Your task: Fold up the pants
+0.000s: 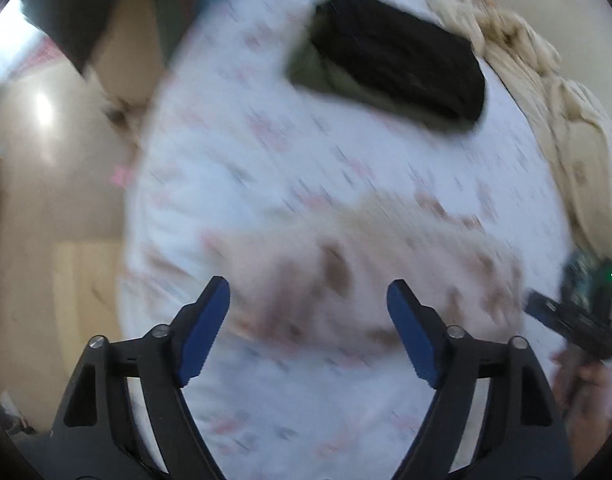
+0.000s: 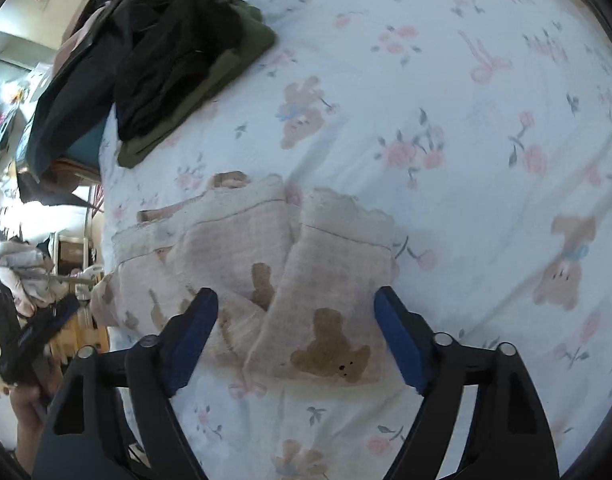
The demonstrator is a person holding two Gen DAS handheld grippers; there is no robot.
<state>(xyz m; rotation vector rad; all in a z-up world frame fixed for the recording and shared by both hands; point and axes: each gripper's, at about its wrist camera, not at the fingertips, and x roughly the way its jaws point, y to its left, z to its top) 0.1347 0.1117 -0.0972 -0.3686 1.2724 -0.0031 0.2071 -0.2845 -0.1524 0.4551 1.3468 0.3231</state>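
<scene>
Pale pink pants [image 2: 266, 276] printed with brown bears lie folded on a white floral bed sheet [image 2: 466, 100]. In the right wrist view my right gripper [image 2: 296, 300] hovers just above their near edge, jaws wide apart, nothing between the blue pads [image 2: 194, 332]. The left wrist view is blurred; there the same pants [image 1: 366, 272] lie beyond my left gripper [image 1: 308, 292], which is open and holds nothing. The other gripper [image 1: 574, 316] shows at the right edge of the left wrist view, held by a hand.
A stack of folded dark clothes [image 2: 178, 60], black on olive green, sits at the far side of the bed [image 1: 394, 64]. A crumpled cream blanket [image 1: 546, 92] lies along one edge. Beyond the bed's left edge are floor [image 1: 46, 184] and cluttered furniture [image 2: 30, 264].
</scene>
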